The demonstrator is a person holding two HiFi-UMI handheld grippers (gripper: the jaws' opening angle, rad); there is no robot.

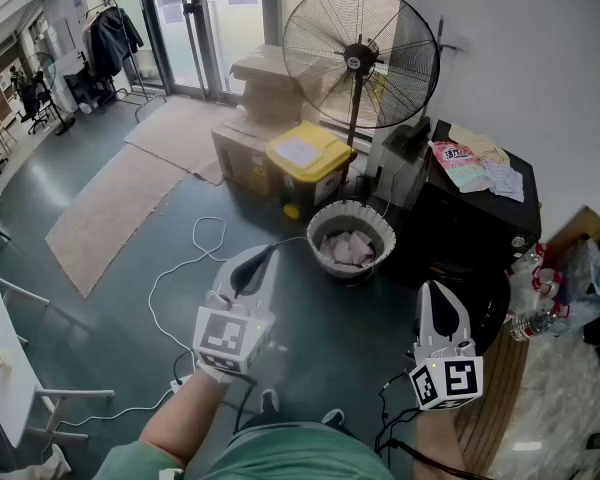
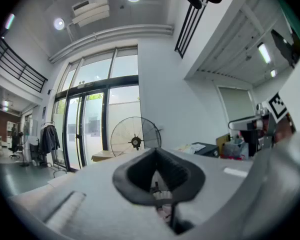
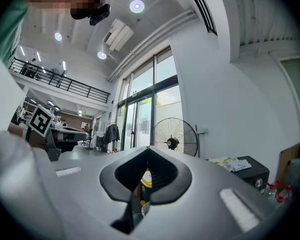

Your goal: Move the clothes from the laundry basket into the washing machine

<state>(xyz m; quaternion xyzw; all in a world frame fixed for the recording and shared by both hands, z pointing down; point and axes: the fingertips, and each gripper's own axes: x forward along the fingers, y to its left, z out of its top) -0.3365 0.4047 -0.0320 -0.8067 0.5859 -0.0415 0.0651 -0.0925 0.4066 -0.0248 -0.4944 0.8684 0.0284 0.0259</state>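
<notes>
The round white slatted laundry basket (image 1: 325, 216) of pale clothes (image 1: 348, 248) sits on the floor just beyond both empty, tightly closed grippers, far-right of the left gripper (image 1: 261, 259), far-left of the right gripper (image 1: 437, 293).

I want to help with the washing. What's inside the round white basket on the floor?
The laundry basket holds a heap of pale, pinkish-white clothes. Anything under the top pieces is covered, so the number of items cannot be told.
</notes>
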